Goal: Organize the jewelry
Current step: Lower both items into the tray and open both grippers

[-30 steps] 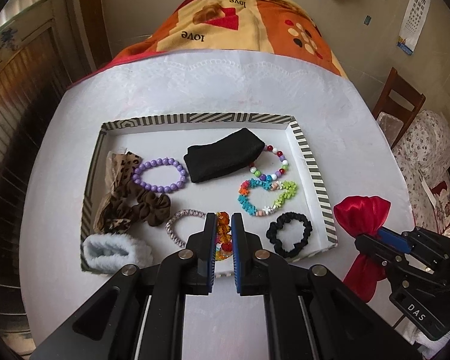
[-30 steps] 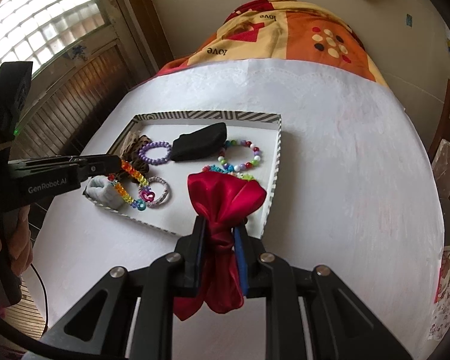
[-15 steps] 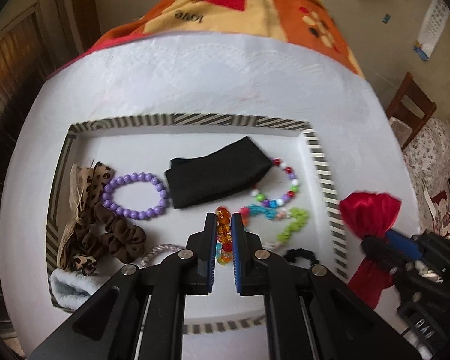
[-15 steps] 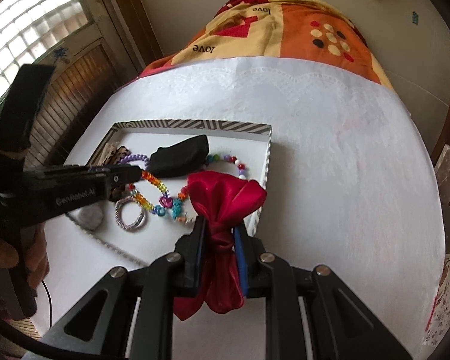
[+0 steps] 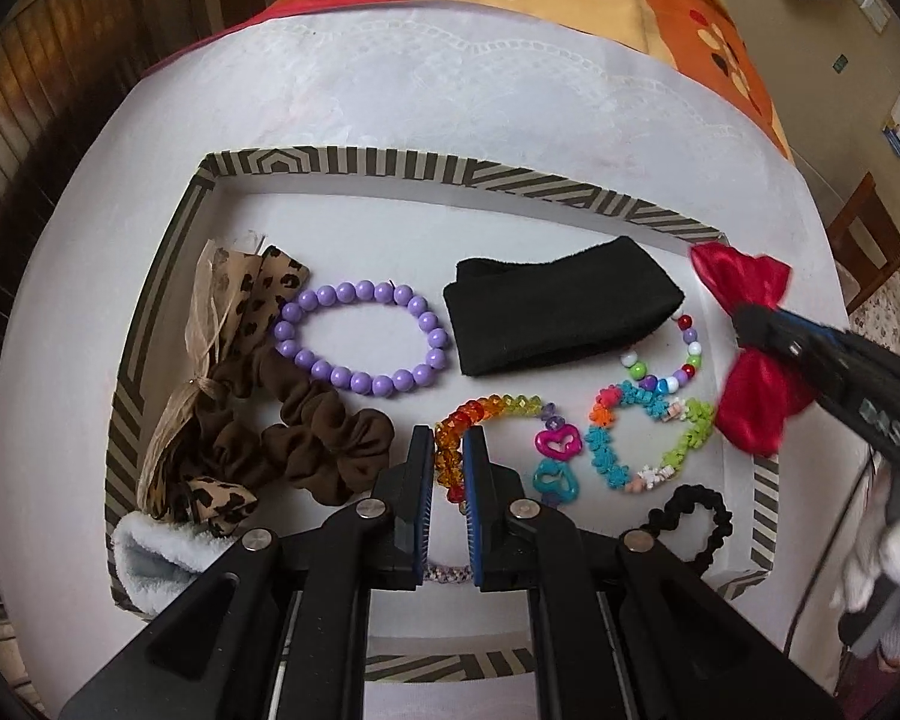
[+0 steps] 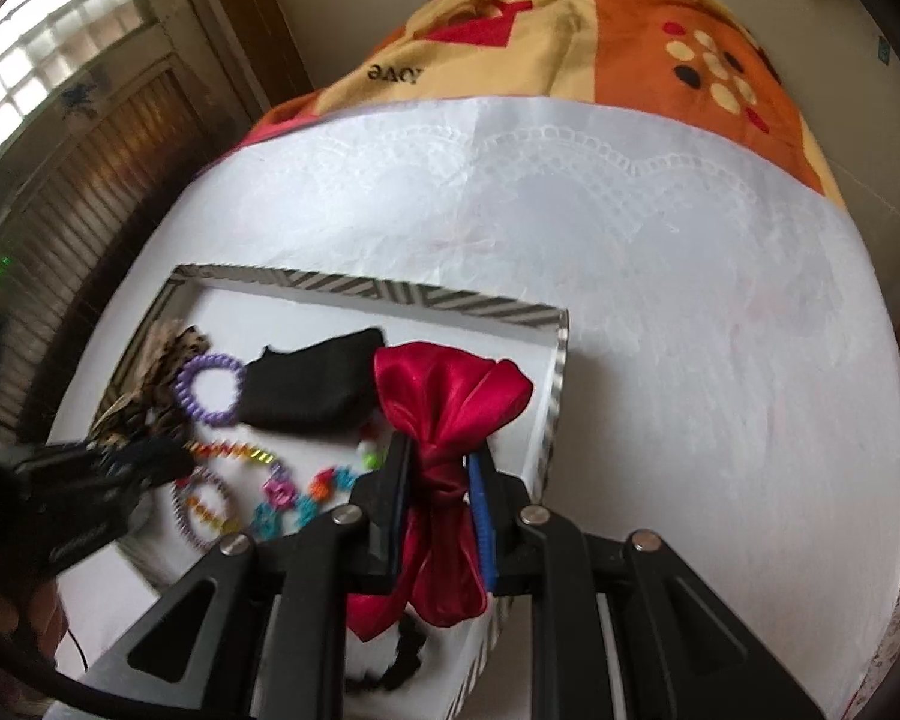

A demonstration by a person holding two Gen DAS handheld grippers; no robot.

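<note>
While left tool (image 5: 448,461) pinches rainbow bracelet (image 5: 498,414) mid-tray, right tool (image 6: 437,468) clamps red bow (image 6: 450,396) over tray's right rim (image 6: 555,384).

L gripper (image 5: 448,468) pinched on rainbow bead bracelet (image 5: 486,414), R gripper (image 6: 439,483) clamping red satin bow (image 6: 450,396) (both low, angled fwd).

Striped tray (image 5: 390,163) on white-clothed table (image 5: 450,90)

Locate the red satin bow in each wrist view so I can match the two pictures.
Left wrist: red satin bow at the right edge, over the tray's right rim, pinched by the right gripper.
Right wrist: the bow at centre, clamped at its knot in the right gripper.
Shared landmark: the black headband, just left of the bow in both.
</note>
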